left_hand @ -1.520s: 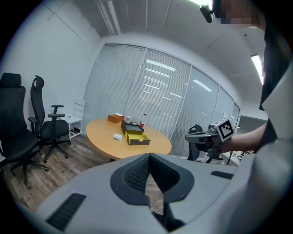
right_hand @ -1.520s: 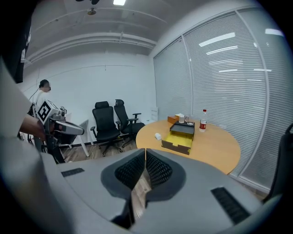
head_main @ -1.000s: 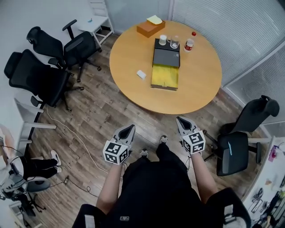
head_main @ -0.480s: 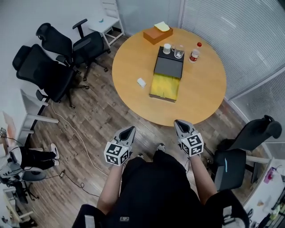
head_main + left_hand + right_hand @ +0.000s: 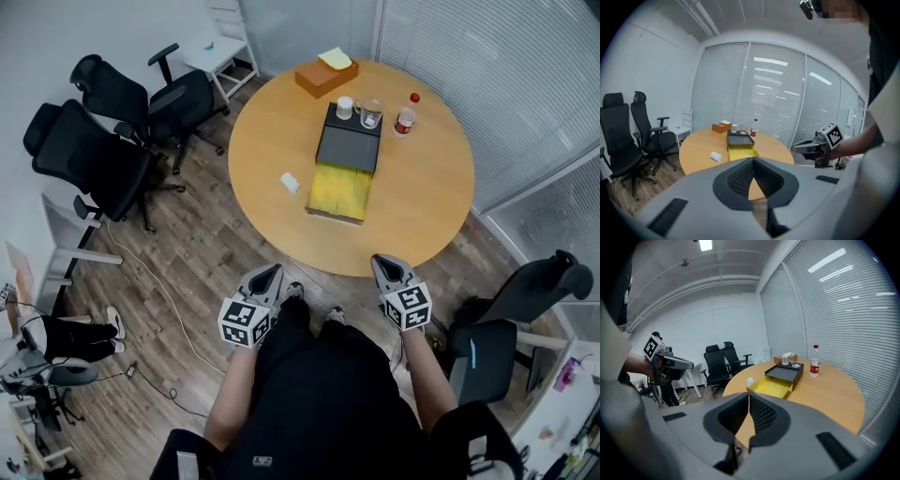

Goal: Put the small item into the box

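Note:
A small white item point(image 5: 290, 182) lies on the round wooden table point(image 5: 422, 197), just left of an open box with a yellow inside point(image 5: 342, 190) and a dark lid part point(image 5: 350, 148) behind it. Both grippers hang in front of the table's near edge, over the floor, apart from everything. My left gripper point(image 5: 272, 271) is shut with nothing in it; my right gripper point(image 5: 382, 260) is shut and empty too. The left gripper view shows its jaws point(image 5: 753, 159) closed, with the item point(image 5: 716, 156) and box point(image 5: 743, 151) beyond. The right gripper view shows the box point(image 5: 780, 385) and item point(image 5: 750, 381).
At the table's far side stand an orange-brown box with a yellow note point(image 5: 327, 73), two cups point(image 5: 344, 107) and a red-capped bottle point(image 5: 403, 117). Black office chairs point(image 5: 103, 159) stand left, another chair point(image 5: 506, 328) right. Cables run over the wooden floor point(image 5: 169, 300).
The table has come nearer and shifted in the head view as the person stepped toward it. Both grippers stay shut and keep their pose in front of the body.

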Tool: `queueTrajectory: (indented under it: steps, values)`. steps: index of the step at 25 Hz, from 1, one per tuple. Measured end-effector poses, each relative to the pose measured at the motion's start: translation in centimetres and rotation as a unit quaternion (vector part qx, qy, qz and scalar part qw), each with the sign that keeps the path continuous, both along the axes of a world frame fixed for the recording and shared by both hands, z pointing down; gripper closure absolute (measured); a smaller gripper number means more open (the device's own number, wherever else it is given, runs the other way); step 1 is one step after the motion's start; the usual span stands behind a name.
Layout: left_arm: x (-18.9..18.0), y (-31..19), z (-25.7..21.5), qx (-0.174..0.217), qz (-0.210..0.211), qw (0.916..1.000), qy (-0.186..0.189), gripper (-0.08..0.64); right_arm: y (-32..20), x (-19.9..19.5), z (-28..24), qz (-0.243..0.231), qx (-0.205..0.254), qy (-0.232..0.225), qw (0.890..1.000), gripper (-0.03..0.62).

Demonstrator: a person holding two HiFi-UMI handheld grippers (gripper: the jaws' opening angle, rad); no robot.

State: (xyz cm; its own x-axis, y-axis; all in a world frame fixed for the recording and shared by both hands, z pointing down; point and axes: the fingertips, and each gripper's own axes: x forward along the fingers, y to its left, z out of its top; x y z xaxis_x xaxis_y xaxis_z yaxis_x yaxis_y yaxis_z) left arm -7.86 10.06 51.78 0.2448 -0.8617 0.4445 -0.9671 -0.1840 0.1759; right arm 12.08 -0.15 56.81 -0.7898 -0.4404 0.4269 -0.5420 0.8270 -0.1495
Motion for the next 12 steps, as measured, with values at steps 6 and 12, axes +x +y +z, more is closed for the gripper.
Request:
queueTrajectory:
  steps: [6,12]
  values:
    - [-1.2,-3.4,0.6,-0.001,0.023,0.9997,0.006,0.554,-1.7,-0.4,0.7,0.022,-0.006,0.009,1.0,0.586]
    - [-2.3,-8.3,1.3,-0.006,0.058,0.9982,0.012,0.554,-5.7,-1.4,0.0,0.05,-0.001,0.014,0.999,0.586]
